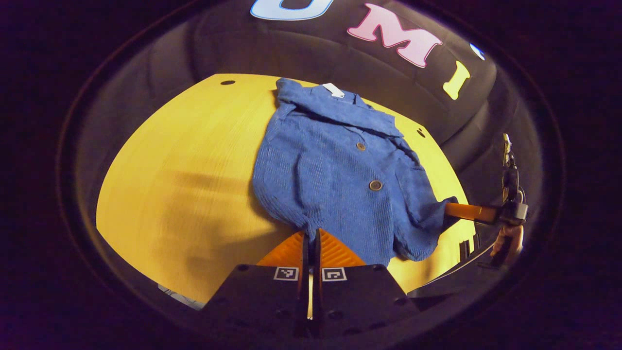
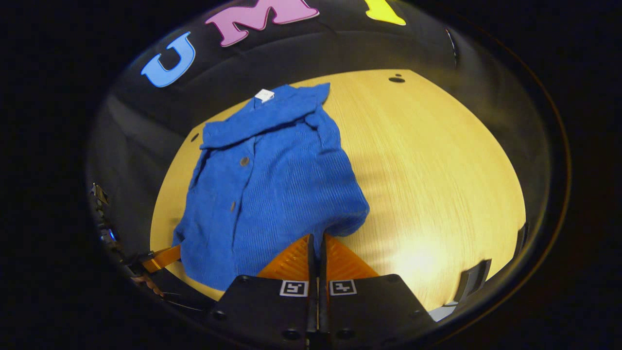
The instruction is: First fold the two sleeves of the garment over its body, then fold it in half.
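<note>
The table (image 1: 184, 194) spreads ahead of both my tools. On it the blue garment (image 1: 335, 175) lies flat, 2 buttons showing. My left tool (image 1: 311, 233) is pinched onto its near hem; my right tool (image 2: 317, 237) likewise. The left gripper view catches my hand (image 1: 508, 240) beyond.

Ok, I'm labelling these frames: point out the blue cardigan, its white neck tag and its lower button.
blue cardigan (image 2: 272, 184): right gripper view, middle of the body.
white neck tag (image 1: 334, 90): left gripper view, tag's centre at the collar.
lower button (image 1: 375, 185): left gripper view, button's face.
</note>
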Available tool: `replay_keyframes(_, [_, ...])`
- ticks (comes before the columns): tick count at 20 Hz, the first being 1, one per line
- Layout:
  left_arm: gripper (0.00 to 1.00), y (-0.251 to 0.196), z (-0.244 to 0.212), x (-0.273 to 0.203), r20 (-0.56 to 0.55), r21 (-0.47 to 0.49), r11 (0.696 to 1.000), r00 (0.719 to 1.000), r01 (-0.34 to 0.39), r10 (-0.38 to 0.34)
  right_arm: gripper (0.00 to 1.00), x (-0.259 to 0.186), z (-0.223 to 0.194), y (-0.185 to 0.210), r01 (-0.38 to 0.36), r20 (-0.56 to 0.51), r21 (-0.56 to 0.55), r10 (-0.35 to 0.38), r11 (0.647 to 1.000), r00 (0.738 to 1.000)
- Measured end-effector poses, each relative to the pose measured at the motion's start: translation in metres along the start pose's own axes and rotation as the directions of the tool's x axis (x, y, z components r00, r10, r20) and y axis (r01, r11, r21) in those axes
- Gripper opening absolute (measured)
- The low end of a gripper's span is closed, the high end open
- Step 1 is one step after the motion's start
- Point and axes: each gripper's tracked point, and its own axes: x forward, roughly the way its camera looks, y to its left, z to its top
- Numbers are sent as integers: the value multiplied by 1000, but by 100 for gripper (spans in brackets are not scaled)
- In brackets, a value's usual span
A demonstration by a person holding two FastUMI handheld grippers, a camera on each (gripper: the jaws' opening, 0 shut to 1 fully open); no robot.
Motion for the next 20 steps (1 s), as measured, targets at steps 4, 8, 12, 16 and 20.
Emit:
replay_keyframes(4, [1,-5,72,-1,73,108,994,997,15,-22,2,2,72,27,-40,83,-62,45,997,996])
replay_keyframes(8, [1,5,170,9,167,142,990,985,5,-29,2,20,171,52,-81,197,-58,91,995,976])
replay_keyframes(12, [1,31,292,46,306,231,971,952,-64,-10,1,57,276,54,-58,302,-78,79,995,950])
replay_keyframes(16, [1,60,394,109,440,267,952,898,-150,18,2,108,371,51,-22,457,-63,49,998,888])
replay_keyframes(20, [5,64,450,180,524,325,922,851,-208,7,17,176,398,26,59,495,-33,-35,998,868])
